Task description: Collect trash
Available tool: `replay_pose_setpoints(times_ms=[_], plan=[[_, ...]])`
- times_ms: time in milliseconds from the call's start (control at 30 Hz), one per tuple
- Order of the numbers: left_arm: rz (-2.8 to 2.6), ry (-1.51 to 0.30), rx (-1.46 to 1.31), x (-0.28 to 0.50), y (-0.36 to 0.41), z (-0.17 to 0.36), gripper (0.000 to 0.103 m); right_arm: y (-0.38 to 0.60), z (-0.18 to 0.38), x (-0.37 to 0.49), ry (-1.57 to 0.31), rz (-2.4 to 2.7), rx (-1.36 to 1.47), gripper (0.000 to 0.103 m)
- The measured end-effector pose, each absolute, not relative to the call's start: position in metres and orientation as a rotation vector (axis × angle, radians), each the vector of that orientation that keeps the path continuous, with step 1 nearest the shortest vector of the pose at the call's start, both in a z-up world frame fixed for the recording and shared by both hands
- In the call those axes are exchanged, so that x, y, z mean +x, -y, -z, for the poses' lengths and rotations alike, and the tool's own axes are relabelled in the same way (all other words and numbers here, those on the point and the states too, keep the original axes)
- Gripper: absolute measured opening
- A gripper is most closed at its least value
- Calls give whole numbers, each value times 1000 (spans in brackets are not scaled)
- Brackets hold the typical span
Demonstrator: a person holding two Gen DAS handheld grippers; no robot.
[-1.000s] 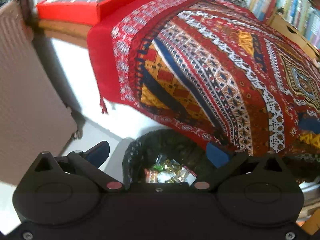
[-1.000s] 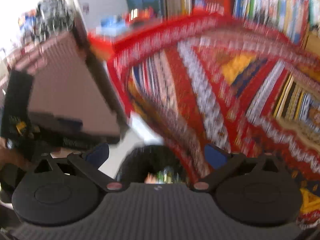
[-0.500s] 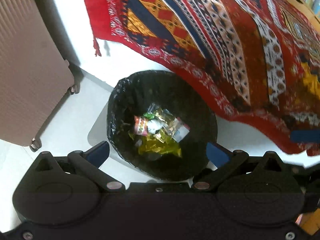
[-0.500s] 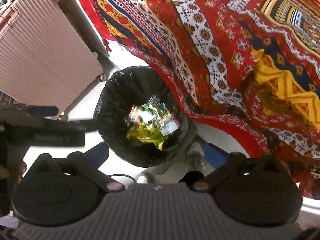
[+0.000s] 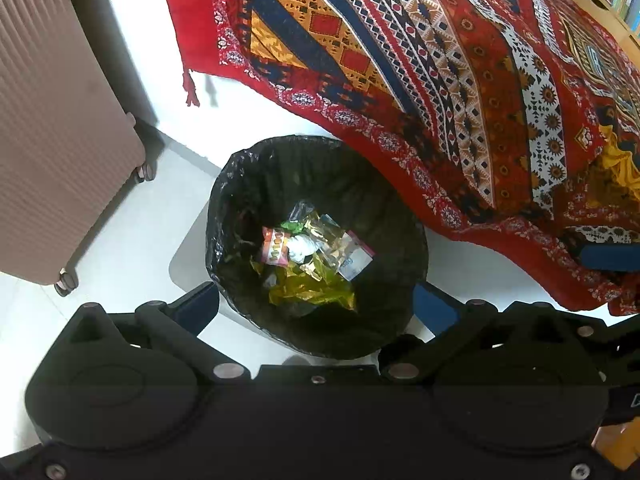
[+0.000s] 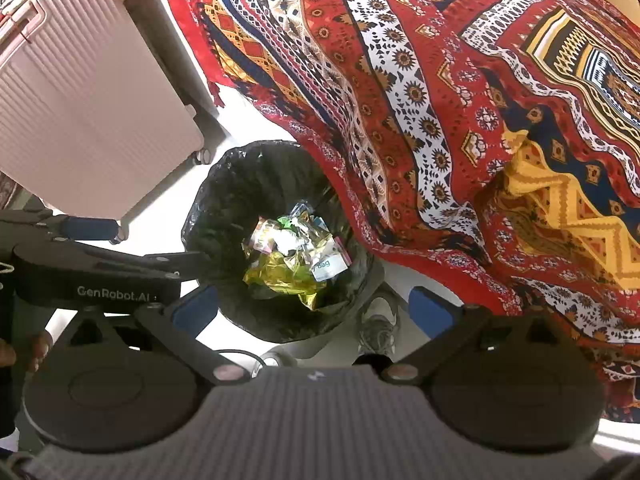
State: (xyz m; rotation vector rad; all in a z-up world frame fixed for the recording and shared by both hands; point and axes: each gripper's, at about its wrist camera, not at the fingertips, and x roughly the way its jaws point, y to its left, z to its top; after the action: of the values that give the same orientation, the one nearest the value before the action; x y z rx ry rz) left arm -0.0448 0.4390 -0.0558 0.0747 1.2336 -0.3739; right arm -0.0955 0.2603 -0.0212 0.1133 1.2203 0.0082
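A round bin lined with a black bag (image 5: 248, 184) (image 6: 224, 184) stands on the white floor beside the draped table. Crumpled wrappers (image 5: 308, 256) (image 6: 292, 256), yellow, green, pink and white, lie at its bottom. My left gripper (image 5: 316, 308) hovers above the bin's near rim, open, with nothing between its blue pads. My right gripper (image 6: 312, 308) also hangs over the bin, open and empty. In the right wrist view the left gripper's black body (image 6: 96, 280) crosses the left side, a hand at its lower end.
A red patterned cloth (image 5: 440, 80) (image 6: 460, 100) drapes over the table edge right next to the bin. A pink ribbed suitcase (image 5: 52, 120) (image 6: 80, 100) on wheels stands to the left. A grey shoe (image 6: 378, 328) sits beside the bin. Bookshelves show at the top right.
Both views have tilted down from the tabletop to the bin, which now lies fully in sight below both grippers. Both grippers stayed open.
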Motion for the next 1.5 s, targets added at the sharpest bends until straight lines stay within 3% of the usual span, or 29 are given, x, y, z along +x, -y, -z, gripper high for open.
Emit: replay_pose_setpoints(times_ms=[1500], plan=[[386,-1234,147,-44,-433,57,103,-259,23,-96,-1214,4,131,103]])
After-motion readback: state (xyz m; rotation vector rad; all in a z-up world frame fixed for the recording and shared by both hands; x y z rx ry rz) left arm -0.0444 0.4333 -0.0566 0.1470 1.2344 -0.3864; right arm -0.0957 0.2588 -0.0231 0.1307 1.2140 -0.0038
